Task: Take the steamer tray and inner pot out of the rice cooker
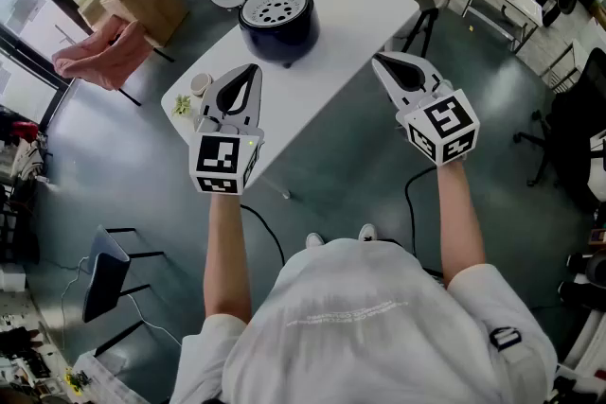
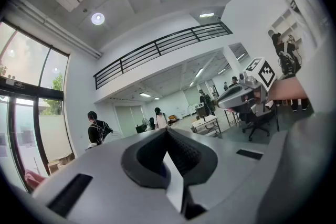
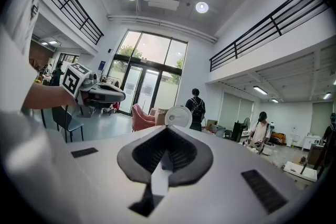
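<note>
The white table (image 1: 360, 14) bears an open rice cooker (image 1: 276, 31) near its far end, and a cup (image 1: 201, 83) beside a greenish bit (image 1: 182, 105) at its left corner.

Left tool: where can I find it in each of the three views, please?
Head view: left tool is left of centre, shut, holding nothing.
Left gripper view: left tool fills the bottom centre, seen from behind.
Right gripper view: left tool is at the left, held level.
Shared landmark: the pink chair.
</note>
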`<state>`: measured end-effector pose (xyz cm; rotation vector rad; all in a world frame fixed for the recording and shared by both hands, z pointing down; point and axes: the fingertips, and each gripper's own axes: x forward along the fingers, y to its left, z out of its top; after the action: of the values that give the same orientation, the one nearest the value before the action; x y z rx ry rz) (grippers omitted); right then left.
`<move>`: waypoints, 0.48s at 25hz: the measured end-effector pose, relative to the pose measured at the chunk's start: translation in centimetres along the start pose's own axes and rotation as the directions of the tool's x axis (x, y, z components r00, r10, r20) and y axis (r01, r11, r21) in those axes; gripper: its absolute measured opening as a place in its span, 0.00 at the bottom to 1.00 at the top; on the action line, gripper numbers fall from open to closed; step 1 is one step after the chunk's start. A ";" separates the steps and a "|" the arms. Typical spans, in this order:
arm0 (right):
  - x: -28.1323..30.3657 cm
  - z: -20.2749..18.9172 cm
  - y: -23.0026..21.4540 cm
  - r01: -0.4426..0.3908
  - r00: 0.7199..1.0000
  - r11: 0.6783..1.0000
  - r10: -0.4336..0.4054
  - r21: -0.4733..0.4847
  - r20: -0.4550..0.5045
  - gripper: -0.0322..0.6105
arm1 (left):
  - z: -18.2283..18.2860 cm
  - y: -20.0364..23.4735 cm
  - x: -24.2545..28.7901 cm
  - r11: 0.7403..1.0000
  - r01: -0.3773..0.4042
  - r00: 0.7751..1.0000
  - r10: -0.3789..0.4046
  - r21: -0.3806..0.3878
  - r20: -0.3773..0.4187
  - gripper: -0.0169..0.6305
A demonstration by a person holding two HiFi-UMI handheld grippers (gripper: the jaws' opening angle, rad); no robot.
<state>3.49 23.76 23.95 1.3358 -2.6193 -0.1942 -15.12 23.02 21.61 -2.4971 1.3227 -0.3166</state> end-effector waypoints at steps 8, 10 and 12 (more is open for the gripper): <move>0.7 -0.3 -0.3 -0.003 1.000 1.000 0.003 0.029 0.007 0.09 | -0.4 -0.1 0.6 1.000 0.018 1.000 -0.018 -0.001 -0.009 0.05; 0.6 -0.5 -0.6 -0.004 1.000 0.998 0.003 0.066 0.014 0.09 | -0.6 -0.3 0.6 1.000 0.019 1.000 -0.019 -0.005 -0.014 0.05; 0.5 -0.7 -0.8 -0.014 1.000 0.996 0.013 0.086 0.016 0.09 | -0.8 -0.5 0.7 1.000 0.021 1.000 -0.022 -0.010 -0.019 0.05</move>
<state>3.97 22.88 24.49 1.3483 -2.6765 -0.0907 -14.58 22.63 22.54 -2.5243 1.3088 -0.3401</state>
